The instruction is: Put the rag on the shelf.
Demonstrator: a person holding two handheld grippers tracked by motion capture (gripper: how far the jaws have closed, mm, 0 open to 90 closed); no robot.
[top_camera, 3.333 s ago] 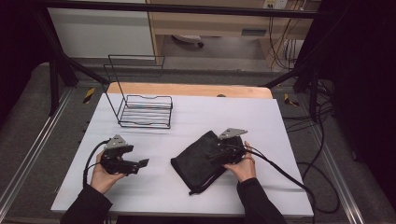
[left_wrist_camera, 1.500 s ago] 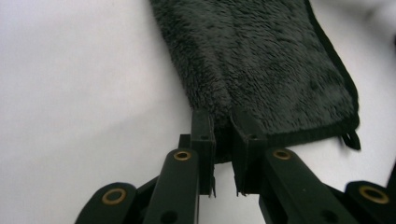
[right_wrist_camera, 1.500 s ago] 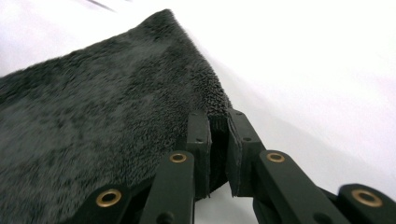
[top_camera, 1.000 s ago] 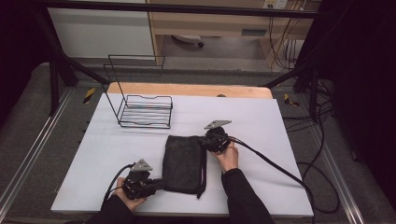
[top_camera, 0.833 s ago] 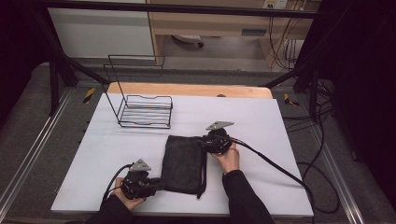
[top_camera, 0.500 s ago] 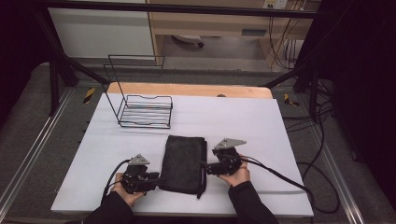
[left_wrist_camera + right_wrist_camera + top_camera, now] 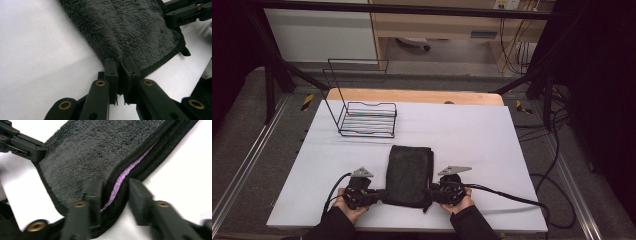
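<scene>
A folded dark grey towel (image 7: 409,172) lies lengthwise on the white table (image 7: 472,135), near the front edge. My left gripper (image 7: 379,192) is at its near left corner; in the left gripper view the left gripper (image 7: 120,65) is shut on the towel (image 7: 130,27), pinching a fold of it. My right gripper (image 7: 432,191) is at the near right corner. In the right gripper view the right gripper (image 7: 115,188) stands open, with the towel's (image 7: 87,152) stacked edge and a purple seam (image 7: 125,173) between its jaws. That view is blurred.
A black wire rack (image 7: 364,117) stands at the back left of the table. Each gripper's cable trails over the front of the table. Bare white surface lies to the right of the towel and beyond it.
The right gripper has come from the towel's far right corner to its near right corner. The left gripper, once apart at the left, now grips the near left corner. The towel lies straight.
</scene>
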